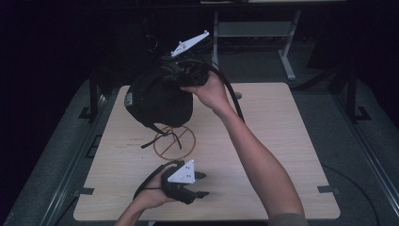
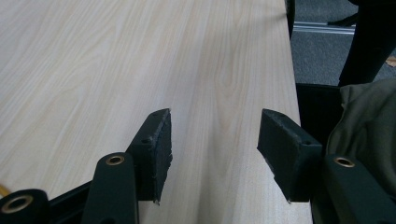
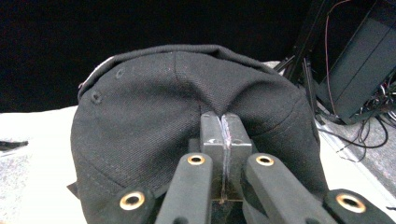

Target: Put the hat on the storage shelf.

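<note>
Carrying is the step in hand: the right gripper (image 3: 222, 126), jaws pressed together on a fold of the black cap (image 1: 157, 99), is holding it in the air above the wire ring stand (image 1: 174, 142). The left gripper (image 2: 215, 154) is waiting near the table (image 1: 282, 141) edge, jaws spread on nothing. Next, I judge, the cap needs lowering squarely onto the stand.

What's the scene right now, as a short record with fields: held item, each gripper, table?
held item: black fabric baseball cap, lifted above the table
right gripper: fingers pinched shut on the cap's fabric
left gripper: fingers apart, nothing between them, low over the near table edge
under the cap: thin round yellow wire ring stand on the table
table: light wooden tabletop
</note>
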The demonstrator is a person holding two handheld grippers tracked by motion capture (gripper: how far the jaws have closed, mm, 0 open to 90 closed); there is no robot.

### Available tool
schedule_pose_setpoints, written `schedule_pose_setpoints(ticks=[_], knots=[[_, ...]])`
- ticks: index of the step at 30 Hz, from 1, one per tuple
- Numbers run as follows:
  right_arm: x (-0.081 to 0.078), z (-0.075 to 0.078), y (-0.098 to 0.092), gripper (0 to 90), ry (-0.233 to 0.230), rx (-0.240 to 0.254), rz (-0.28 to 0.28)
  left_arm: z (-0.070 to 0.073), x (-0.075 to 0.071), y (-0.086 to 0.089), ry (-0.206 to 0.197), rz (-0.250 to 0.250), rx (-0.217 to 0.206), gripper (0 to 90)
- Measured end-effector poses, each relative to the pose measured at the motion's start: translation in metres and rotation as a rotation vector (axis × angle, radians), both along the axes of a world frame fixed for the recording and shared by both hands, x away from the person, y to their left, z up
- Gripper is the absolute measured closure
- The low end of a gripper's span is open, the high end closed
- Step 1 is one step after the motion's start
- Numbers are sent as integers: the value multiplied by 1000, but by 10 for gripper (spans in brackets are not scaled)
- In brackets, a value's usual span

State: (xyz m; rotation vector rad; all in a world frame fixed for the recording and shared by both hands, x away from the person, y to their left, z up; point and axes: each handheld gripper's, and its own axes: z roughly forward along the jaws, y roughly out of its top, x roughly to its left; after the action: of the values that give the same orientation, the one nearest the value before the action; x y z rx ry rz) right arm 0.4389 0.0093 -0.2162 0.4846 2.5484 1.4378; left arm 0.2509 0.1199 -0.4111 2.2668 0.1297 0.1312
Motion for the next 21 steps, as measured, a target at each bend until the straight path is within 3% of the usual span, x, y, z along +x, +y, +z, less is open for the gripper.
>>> schedule_pose_setpoints(ticks=[7, 8, 10, 21], knots=[[4, -11, 19, 862, -17, 14, -35, 0, 0, 0, -1, -10, -2, 441], [4, -13, 21, 783, -6, 38, -50, 0, 0, 0, -3, -7, -1, 440], [5, -16, 25, 695, 1, 40, -51, -1, -1, 1, 6, -2, -6, 438], [2, -26, 1, 512, 57, 106, -65, 0, 1, 8, 0, 46, -29, 395]])
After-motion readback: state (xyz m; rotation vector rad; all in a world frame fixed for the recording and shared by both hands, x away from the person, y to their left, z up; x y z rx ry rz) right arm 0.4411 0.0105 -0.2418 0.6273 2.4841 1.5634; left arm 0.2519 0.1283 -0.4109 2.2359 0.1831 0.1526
